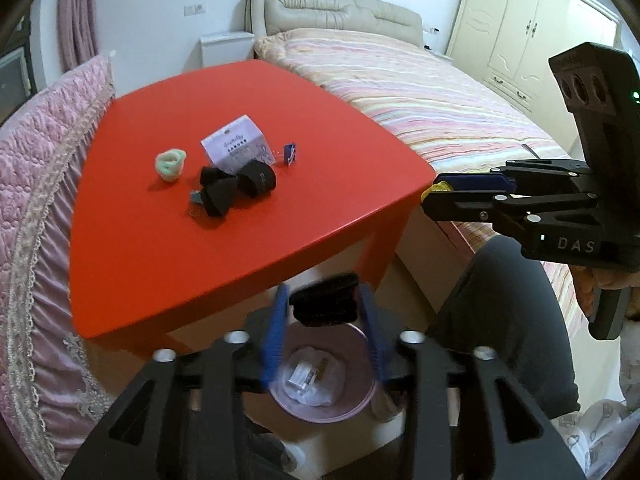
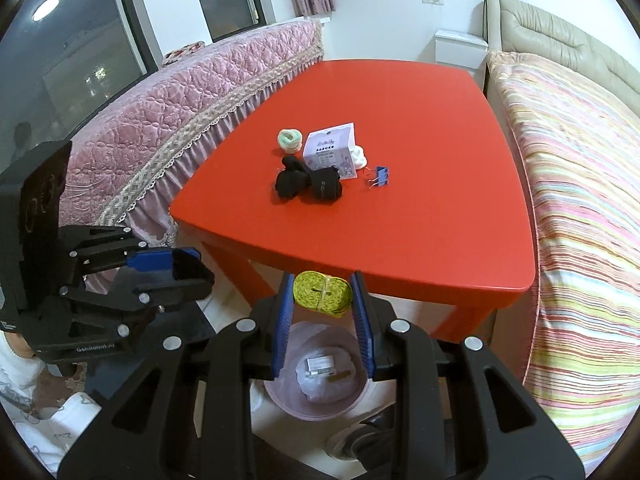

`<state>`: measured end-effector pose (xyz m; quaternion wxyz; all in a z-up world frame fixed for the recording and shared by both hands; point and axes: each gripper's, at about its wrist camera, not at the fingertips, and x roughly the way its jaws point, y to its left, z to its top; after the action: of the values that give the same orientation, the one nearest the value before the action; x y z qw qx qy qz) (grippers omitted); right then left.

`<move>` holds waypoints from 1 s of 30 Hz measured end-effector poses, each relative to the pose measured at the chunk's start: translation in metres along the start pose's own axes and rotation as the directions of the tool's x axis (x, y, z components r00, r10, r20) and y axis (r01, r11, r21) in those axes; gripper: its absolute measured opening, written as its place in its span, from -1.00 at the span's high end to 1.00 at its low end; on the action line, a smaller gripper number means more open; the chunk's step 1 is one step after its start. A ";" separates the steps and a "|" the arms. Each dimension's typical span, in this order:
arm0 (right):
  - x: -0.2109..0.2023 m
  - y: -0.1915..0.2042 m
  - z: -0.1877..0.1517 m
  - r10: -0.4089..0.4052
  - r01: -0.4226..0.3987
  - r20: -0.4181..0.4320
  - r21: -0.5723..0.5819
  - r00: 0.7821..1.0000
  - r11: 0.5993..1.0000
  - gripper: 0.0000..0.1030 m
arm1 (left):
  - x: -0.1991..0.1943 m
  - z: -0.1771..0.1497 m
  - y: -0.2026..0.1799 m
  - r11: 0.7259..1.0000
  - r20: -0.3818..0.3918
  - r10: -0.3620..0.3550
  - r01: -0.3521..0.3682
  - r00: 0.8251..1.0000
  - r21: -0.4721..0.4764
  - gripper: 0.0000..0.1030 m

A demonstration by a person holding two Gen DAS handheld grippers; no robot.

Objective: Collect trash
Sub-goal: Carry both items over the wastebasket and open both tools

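Observation:
My left gripper (image 1: 324,291) hangs off the red table's (image 1: 200,264) near edge, above a pink bin (image 1: 362,410) on the floor. A black roll (image 1: 325,305), blurred, sits between its blue fingers (image 1: 276,336), which stand apart and do not clearly press it. My right gripper (image 2: 323,285) is shut on a coiled yellow tape (image 2: 323,295), also over the bin (image 2: 280,400). On the table lie black cloth pieces (image 1: 236,188), a white box (image 1: 236,146), a green scrunchie (image 1: 171,164) and a blue binder clip (image 1: 289,154).
The bin holds a white bag with small scraps. A striped bed (image 1: 440,100) flanks the table on one side and a pink quilted cover (image 1: 40,168) on the other. A person's grey trouser leg (image 1: 504,320) is beside the bin. A white lump (image 2: 359,157) lies behind the box.

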<state>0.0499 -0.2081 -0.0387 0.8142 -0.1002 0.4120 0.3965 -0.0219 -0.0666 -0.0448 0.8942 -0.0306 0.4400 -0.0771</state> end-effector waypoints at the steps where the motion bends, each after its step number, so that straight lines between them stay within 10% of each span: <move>1: 0.000 0.000 0.000 0.004 -0.004 0.000 0.000 1.000 1.000 0.45 | 0.001 0.000 0.001 1.000 0.002 -0.005 0.005 1.000 -0.008 -0.36; 3: 0.000 0.000 -0.001 0.009 -0.009 -0.001 0.000 1.000 1.000 0.45 | 0.000 -0.002 0.004 0.999 0.013 -0.010 0.010 1.000 -0.031 -0.72; 20: 0.012 0.024 -0.005 0.090 -0.092 -0.043 -0.059 0.995 0.994 0.44 | -0.026 -0.002 0.037 0.988 0.068 0.081 -0.071 0.994 -0.137 -0.84; 24: 0.016 0.029 -0.005 0.100 -0.103 -0.049 -0.068 0.994 0.992 -0.73 | -0.031 -0.006 0.045 0.985 0.071 0.093 -0.081 0.993 -0.151 -0.85; 30: 0.021 0.029 -0.005 0.082 -0.086 -0.062 -0.060 0.995 0.995 -0.82 | -0.030 -0.012 0.049 0.984 0.062 0.091 -0.080 0.994 -0.162 -0.85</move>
<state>0.0330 -0.1794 -0.0525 0.7806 -0.1198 0.4275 0.4400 -0.0440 -0.0134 -0.0352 0.9060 -0.0856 0.4146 -0.0023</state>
